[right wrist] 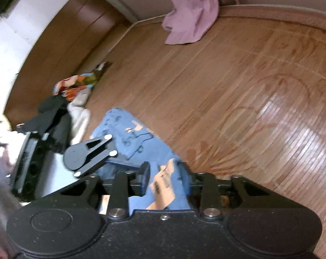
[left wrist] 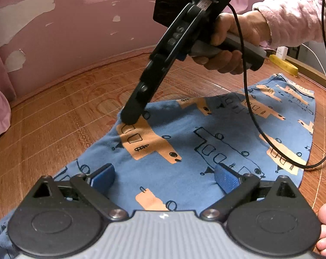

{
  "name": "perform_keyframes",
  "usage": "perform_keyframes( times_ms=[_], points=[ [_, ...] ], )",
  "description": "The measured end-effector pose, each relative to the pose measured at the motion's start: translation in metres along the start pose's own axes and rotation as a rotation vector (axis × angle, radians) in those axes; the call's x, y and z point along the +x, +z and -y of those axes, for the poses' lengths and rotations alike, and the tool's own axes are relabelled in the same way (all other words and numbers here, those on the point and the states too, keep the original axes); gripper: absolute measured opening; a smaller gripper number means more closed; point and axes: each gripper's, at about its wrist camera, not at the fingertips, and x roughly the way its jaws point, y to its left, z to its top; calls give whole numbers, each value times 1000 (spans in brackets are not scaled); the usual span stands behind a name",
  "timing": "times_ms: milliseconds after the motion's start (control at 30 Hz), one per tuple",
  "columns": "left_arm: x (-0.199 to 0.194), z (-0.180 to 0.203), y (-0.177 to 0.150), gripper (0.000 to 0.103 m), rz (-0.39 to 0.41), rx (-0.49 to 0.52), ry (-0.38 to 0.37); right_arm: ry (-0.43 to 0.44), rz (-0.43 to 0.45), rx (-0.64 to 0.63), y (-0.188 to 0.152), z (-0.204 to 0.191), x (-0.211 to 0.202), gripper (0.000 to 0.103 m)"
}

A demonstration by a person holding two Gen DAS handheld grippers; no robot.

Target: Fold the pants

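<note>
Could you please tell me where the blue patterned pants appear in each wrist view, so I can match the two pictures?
Left wrist view: the pants lie spread across the centre, reaching the lower left corner.
Right wrist view: the pants run from left of centre down to the lower middle, between the right gripper fingers.
Shared landmark: the woven wooden mat beneath them.

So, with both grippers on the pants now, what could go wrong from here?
1. The right gripper pinches only the edge of the blue cotton pants with orange vehicle prints; that small bite of cloth might slip out when lifted.
2. The black cable hangs across the pants and could snag or drag the fabric.
3. The left gripper has its jaws open over the cloth, so that side is not held and may shift.
</note>
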Motion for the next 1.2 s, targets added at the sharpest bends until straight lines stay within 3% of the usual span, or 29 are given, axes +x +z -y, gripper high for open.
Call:
perform_keyframes(
  times_ms=[67, 267, 333, 400, 467, 533, 600, 700, 833, 933, 967, 1067, 1133, 1200],
  points=[
    [0, 0, 0, 101, 1, -2, 3, -83, 19, -47, -3, -6, 1, 7],
    [-2, 1, -1, 101, -5, -11, 14, -205, 75, -84, -6, -10, 2, 6],
    [-4, 2, -2, 101, -14, -25, 26, -247, 92, -77, -8, -10, 4, 12],
    [-8, 3, 0, 101, -43, -35, 34, -314, 129, -62, -9, -10, -6, 37],
    [-14, 4, 2, 94, -82, -46, 56, -386, 178, -93, -15, -17, -26, 37],
    [-28, 3, 4, 92, -78, -60, 92, -393, 203, -87, -28, -29, -46, 41],
    [-39, -1, 1, 95, -65, -107, 106, -397, 231, -84, -52, -45, -62, 60],
    [-39, -12, -11, 96, -149, -206, 133, -415, 265, -36, -109, -68, -78, 69],
    [-47, -5, -8, 96, -195, -200, 176, -522, 332, 118, -199, -93, -95, 81],
    [-52, 11, 14, 96, -171, -166, 168, -708, 452, 231, -259, -113, -117, 97],
    [-51, 17, 25, 97, -163, -139, 154, -804, 503, 262, -280, -122, -126, 102],
    [-40, 49, 71, 100, -125, -18, 99, -1037, 621, 361, -322, -134, -142, 102],
    [-27, 76, 108, 101, -112, 69, 51, -1142, 657, 425, -341, -131, -150, 102],
    [-13, 106, 144, 102, -111, 147, 7, -1188, 677, 472, -358, -122, -160, 102]
  ],
)
